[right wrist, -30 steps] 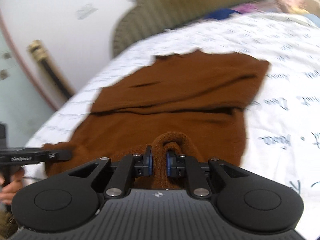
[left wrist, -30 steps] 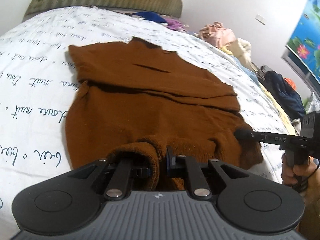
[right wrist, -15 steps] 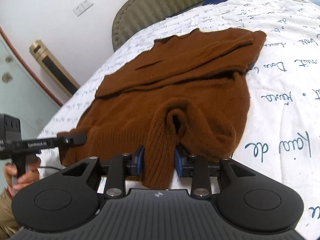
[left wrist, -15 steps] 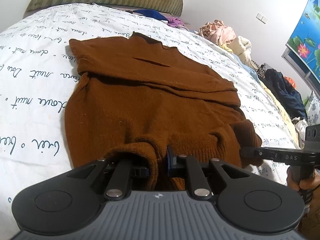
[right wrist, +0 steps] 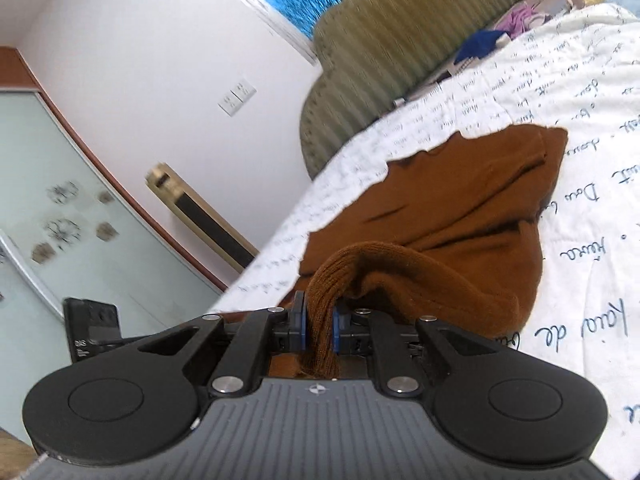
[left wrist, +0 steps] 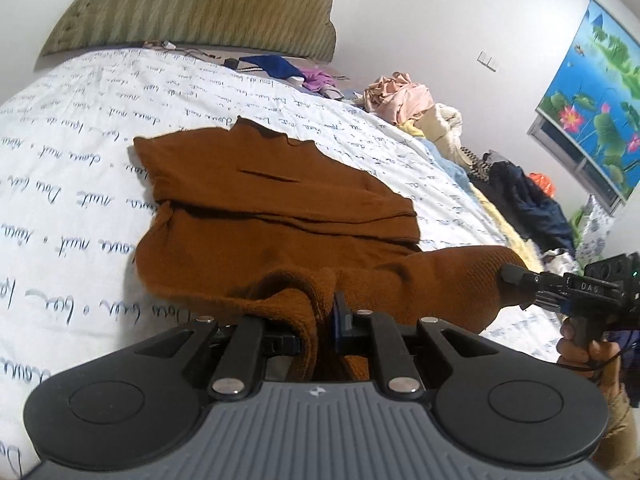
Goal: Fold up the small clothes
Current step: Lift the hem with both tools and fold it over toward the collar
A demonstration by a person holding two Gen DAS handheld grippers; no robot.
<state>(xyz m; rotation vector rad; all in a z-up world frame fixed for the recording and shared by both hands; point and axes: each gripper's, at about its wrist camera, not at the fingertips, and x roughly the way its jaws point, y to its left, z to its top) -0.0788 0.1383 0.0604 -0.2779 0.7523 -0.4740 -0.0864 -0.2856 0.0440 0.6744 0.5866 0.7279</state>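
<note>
A brown knitted sweater lies on the white bedsheet with script print, its sleeves folded across the chest. My left gripper is shut on the sweater's ribbed bottom hem at one corner, lifted off the sheet. In the left wrist view my right gripper shows at the right, held by a hand, pinching the other hem corner. In the right wrist view my right gripper is shut on the sweater, whose hem bulges up over the pads. The left gripper's body peeks in at the left.
An olive padded headboard stands at the far end of the bed. Loose clothes are heaped along the bed's right side, with dark garments beyond. A wall picture of lotus flowers hangs at the right.
Both grippers have risen and moved toward the headboard, lifting the bottom hem off the sheet. The right gripper has tilted up, so its view now shows more wall.
</note>
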